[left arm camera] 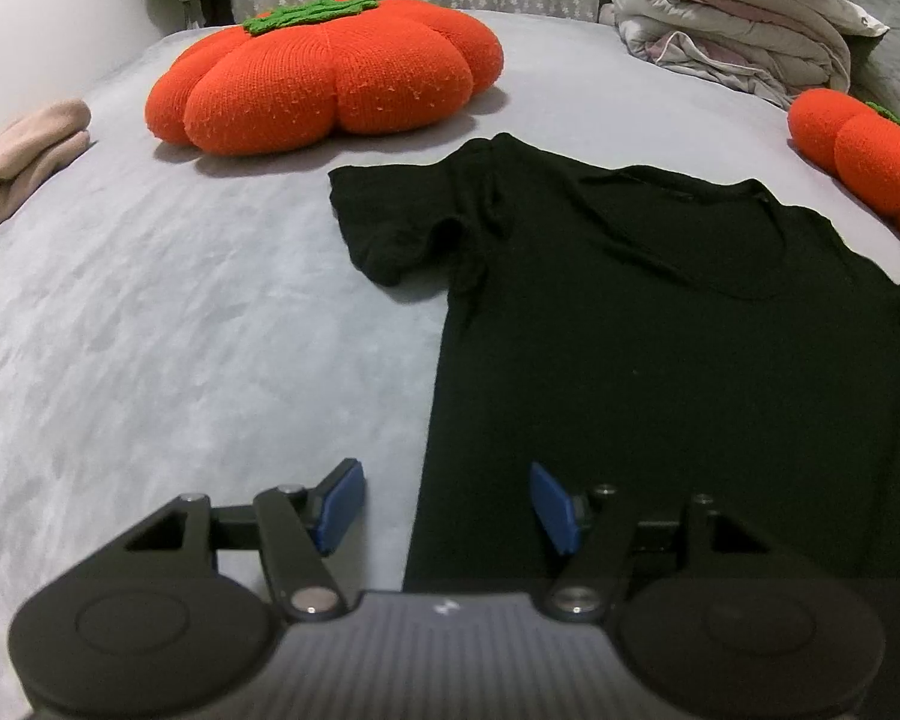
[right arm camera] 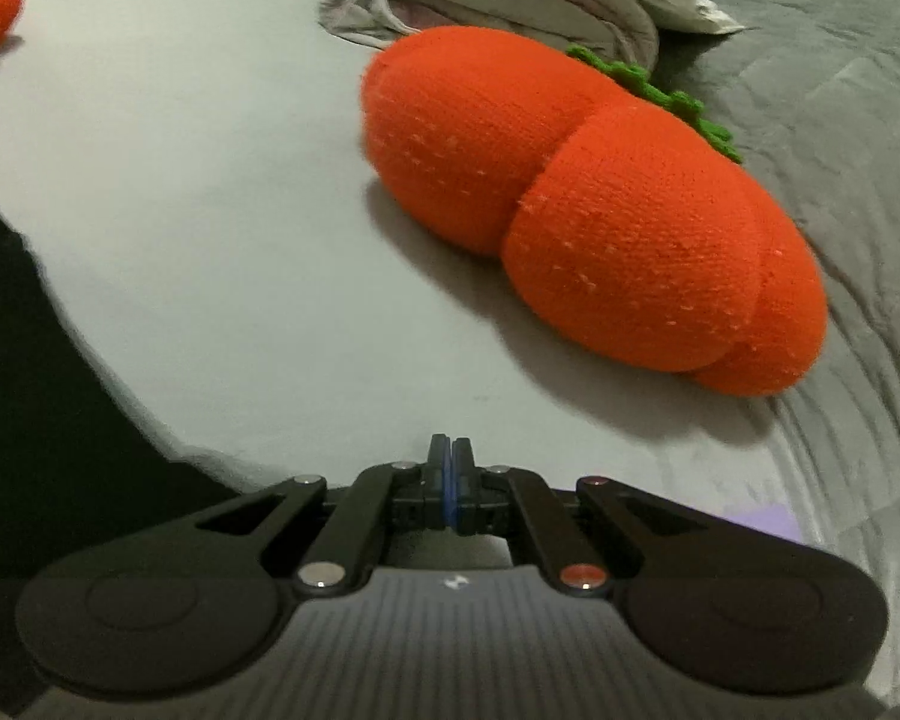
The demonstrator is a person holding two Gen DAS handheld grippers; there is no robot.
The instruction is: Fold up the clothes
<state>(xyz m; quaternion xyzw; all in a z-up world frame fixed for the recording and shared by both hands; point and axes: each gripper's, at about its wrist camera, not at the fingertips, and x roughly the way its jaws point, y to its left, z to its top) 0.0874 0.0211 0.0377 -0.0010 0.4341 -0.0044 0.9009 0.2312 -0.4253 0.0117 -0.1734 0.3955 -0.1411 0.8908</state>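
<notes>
Flat black cotton T-shirt [left arm camera: 660, 330]; left gripper [left arm camera: 447, 501] released astride hem edge, pinch both layers; right gripper [right arm camera: 448, 480] clenched empty.

- No words, numbers or brand names can be read in either view.
- The only mark is a small white emblem on the ribbed grey body of the left gripper [left arm camera: 447, 495]; it sits at the middle of the body's top edge and is too small and blurred to make out.
- The same kind of small white emblem sits at the same spot on the body of the right gripper [right arm camera: 448, 465], and it cannot be read either.
</notes>
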